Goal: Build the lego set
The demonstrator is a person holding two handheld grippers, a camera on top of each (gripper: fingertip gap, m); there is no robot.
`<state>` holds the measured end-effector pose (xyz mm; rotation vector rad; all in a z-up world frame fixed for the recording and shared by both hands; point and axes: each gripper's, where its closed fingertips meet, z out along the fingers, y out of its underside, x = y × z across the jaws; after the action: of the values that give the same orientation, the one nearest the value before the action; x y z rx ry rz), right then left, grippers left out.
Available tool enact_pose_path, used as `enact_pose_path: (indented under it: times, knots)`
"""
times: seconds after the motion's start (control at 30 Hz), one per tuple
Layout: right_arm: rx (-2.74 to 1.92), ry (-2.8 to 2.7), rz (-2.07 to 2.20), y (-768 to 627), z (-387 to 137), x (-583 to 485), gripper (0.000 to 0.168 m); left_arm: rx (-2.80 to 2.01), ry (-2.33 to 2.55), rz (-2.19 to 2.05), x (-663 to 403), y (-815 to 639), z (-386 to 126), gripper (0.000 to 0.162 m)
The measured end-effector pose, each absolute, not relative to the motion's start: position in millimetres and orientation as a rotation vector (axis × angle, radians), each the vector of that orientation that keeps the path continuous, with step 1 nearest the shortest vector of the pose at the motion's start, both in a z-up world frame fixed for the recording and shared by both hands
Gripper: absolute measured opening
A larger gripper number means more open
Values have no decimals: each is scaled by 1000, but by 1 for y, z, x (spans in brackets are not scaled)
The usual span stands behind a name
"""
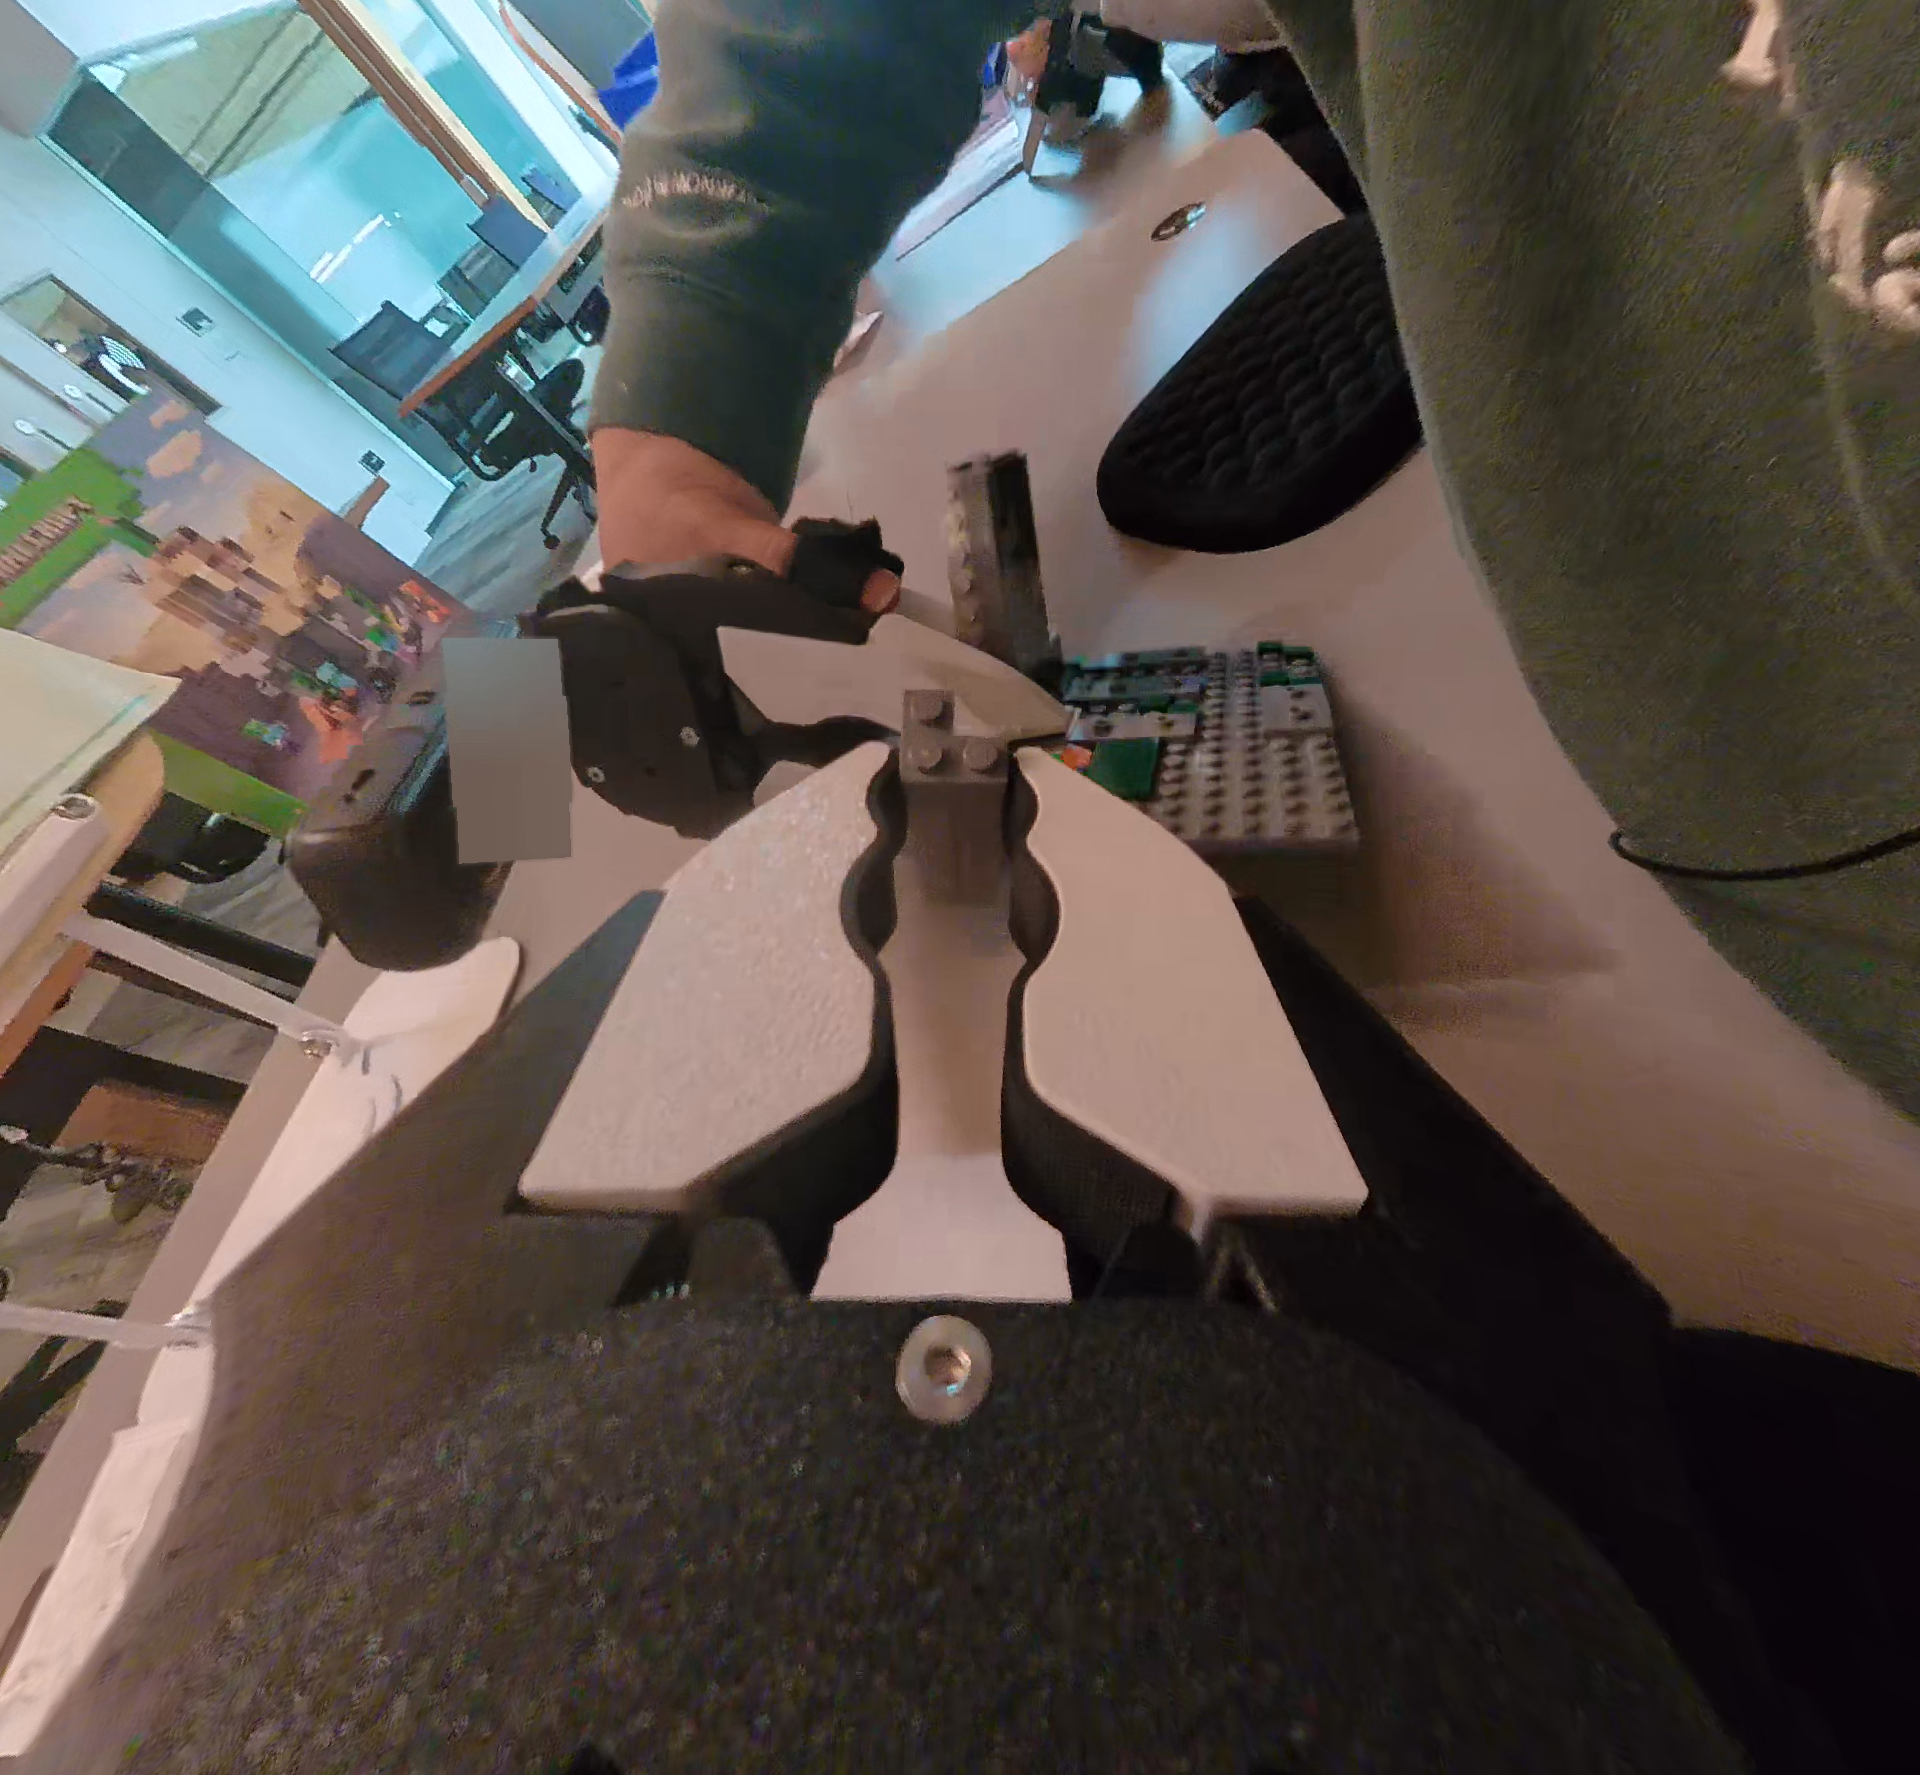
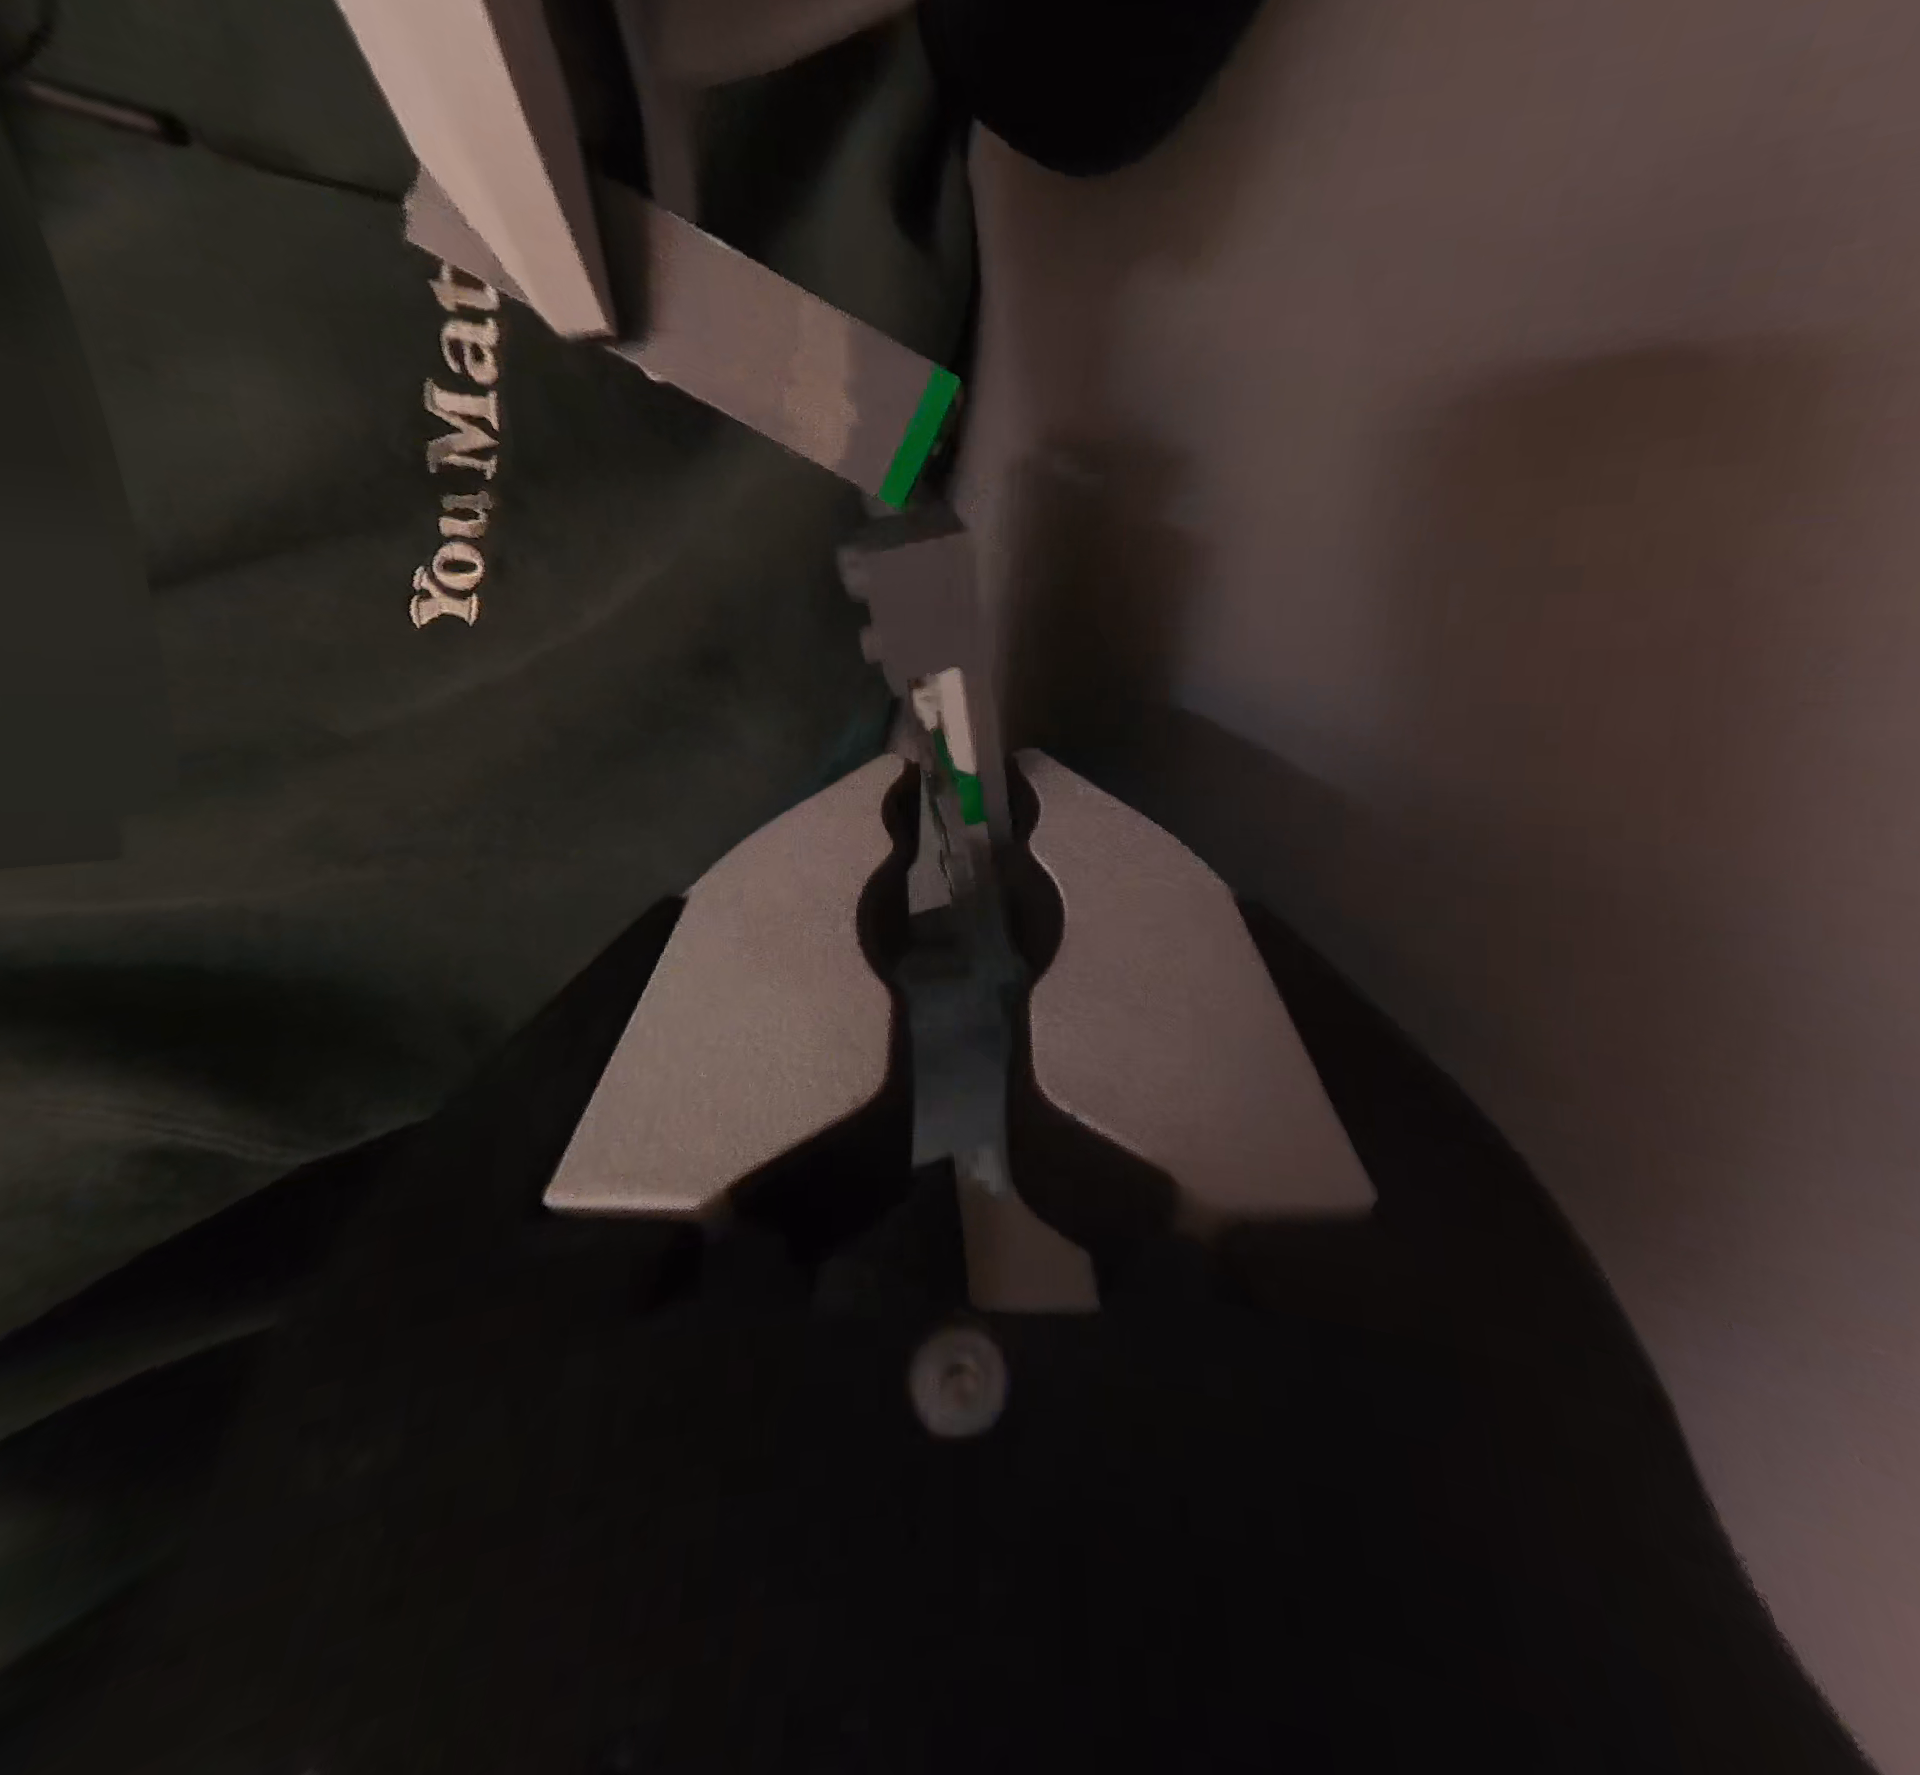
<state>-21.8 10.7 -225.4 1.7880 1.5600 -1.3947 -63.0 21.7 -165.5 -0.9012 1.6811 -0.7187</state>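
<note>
- Broadly, a pale table (image 1: 1403, 946) carries everything, and a person in a dark green sweatshirt (image 1: 1662, 375) leans over it, the sleeve and body crowding the space above the grey baseplate (image 1: 1226, 769).
- Beyond the baseplate, a black textured pad (image 1: 1262, 395) rests on the table; a colourful printed box (image 1: 260, 624) stands well off to the baseplate's left.
- On the baseplate sit green, grey and dark tiles, and a tall grey brick wall (image 1: 992, 562) rises at its far left corner.
- At the baseplate's left edge, the right gripper (image 1: 1049, 723), held by a bare hand (image 1: 686, 510), reaches in; seen from its own camera (image 2: 961, 790), its jaws are nearly closed, pinching the thin edge of the plate assembly.
- Just beside that same corner, the left gripper (image 1: 956, 769) has its jaws narrowed onto a small grey brick (image 1: 951, 790), studs facing the camera, held off the table and close to the right gripper's tips.
</note>
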Motion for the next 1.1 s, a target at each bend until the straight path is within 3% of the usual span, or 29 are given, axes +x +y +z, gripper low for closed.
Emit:
enact_pose_path:
  times: [0.1, 0.2, 0.5, 0.67, 1.1]
  knots:
    - [1778, 1563, -1497, 11, -222, -29, 16, -887, 1669, -721, -64, 16, -160, 17]
    - [1736, 1574, -1565, 5, -221, -31, 6, -887, 1666, -710, -65, 15, -160, 17]
    - [1672, 1575, -1704, -8, -212, -38, 16, -865, 1672, -694, -67, 7, -150, 17]
    - [1673, 1606, -1694, -16, -211, -42, 6, -848, 1693, -691, -65, 1, -144, 17]
    - [1909, 1603, -1132, 0, -200, -18, 5, -772, 1755, -624, -59, -6, -123, 17]
